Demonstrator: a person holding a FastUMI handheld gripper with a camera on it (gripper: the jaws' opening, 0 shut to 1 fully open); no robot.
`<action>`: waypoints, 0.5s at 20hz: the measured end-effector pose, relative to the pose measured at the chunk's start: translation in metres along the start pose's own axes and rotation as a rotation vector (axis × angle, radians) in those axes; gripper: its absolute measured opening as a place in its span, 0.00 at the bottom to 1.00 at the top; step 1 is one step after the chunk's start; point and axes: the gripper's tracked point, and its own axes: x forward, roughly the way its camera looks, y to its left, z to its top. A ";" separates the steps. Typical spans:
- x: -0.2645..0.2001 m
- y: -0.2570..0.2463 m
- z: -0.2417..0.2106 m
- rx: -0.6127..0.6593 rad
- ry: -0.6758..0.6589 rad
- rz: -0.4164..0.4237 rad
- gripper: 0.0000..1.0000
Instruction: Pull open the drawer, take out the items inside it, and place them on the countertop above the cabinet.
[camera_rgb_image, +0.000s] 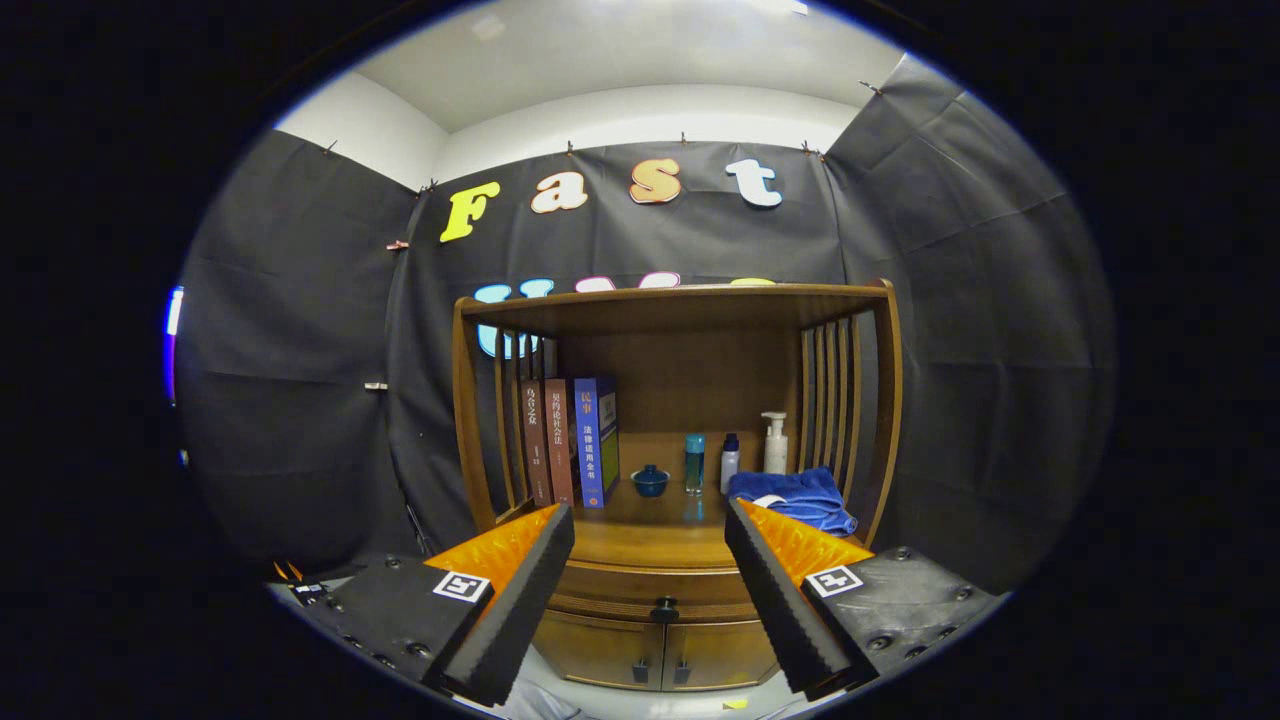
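A wooden cabinet (670, 560) stands ahead against the booth wall. Its drawer (620, 587) sits closed under the countertop (650, 535), with a small dark knob (664, 608) at its middle. The knob lies between my two fingers and some way beyond them. My gripper (650, 530) is open, nothing between its fingers, and it is held back from the cabinet. What is inside the drawer is hidden.
On the countertop stand three books (572, 440) at the left, a small blue bowl (650, 480), two small bottles (708, 463), a white pump bottle (775, 443) and a folded blue towel (795, 497). Slatted sides and a top board (680, 300) enclose it. Two doors (660, 655) sit below.
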 end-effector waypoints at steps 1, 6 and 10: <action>0.003 -0.001 -0.004 0.004 0.007 -0.002 0.99; 0.024 -0.002 -0.033 0.021 0.046 -0.011 0.99; 0.051 -0.004 -0.073 0.035 0.101 -0.017 0.99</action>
